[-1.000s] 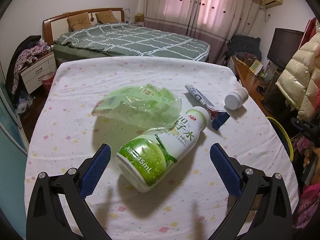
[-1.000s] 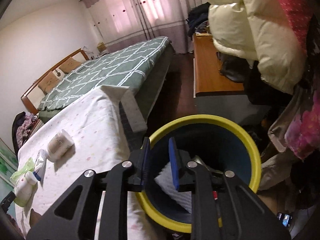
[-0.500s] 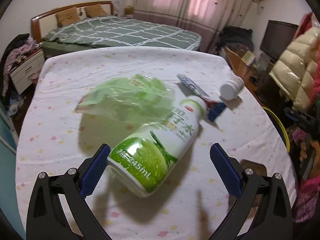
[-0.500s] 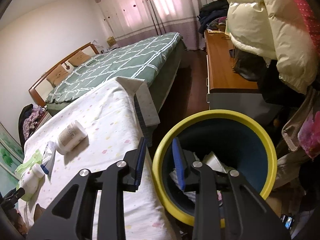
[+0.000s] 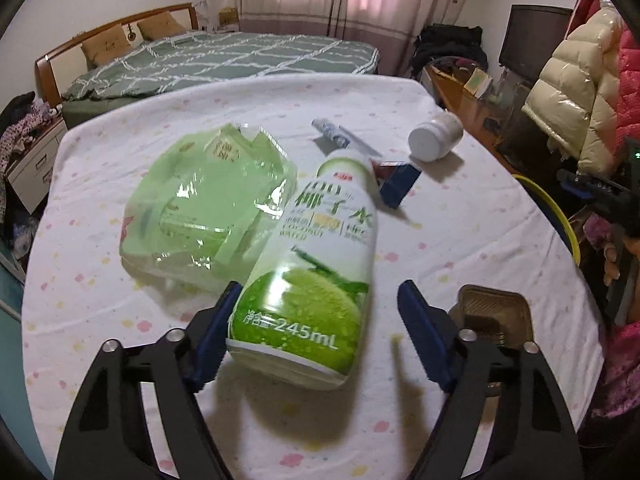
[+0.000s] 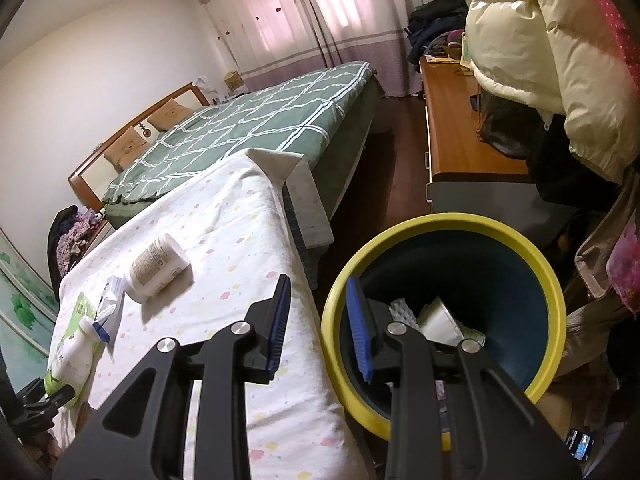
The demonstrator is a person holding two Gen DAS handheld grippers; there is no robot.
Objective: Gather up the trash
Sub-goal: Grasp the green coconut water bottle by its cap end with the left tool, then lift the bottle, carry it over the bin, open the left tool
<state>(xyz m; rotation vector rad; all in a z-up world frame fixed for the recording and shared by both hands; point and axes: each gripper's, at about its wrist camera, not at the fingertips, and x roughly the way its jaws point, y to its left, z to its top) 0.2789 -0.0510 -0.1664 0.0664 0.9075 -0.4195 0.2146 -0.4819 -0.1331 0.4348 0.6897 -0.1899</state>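
A green and white coconut water bottle (image 5: 316, 256) lies on the white cloth-covered table (image 5: 460, 240). My left gripper (image 5: 320, 332) is open around the bottle's base, its left finger touching it. A green plastic bag (image 5: 208, 208), a toothpaste tube (image 5: 360, 148), a white pill jar (image 5: 434, 140) and a brown tray (image 5: 492, 312) lie nearby. My right gripper (image 6: 320, 324) is open and empty over the rim of the yellow and blue bin (image 6: 540, 276), which holds paper trash (image 6: 436, 320). The jar (image 6: 158, 268) and bottle (image 6: 68, 360) show in the right wrist view.
A green bed (image 5: 224, 60) stands beyond the table. A wooden desk (image 6: 452, 128) and hanging coats (image 6: 540, 40) are on the right beside the bin. A nightstand (image 5: 28, 160) is at far left.
My left gripper moved forward onto the bottle and narrowed around its base. My right gripper opened wider and shifted left over the bin's rim.
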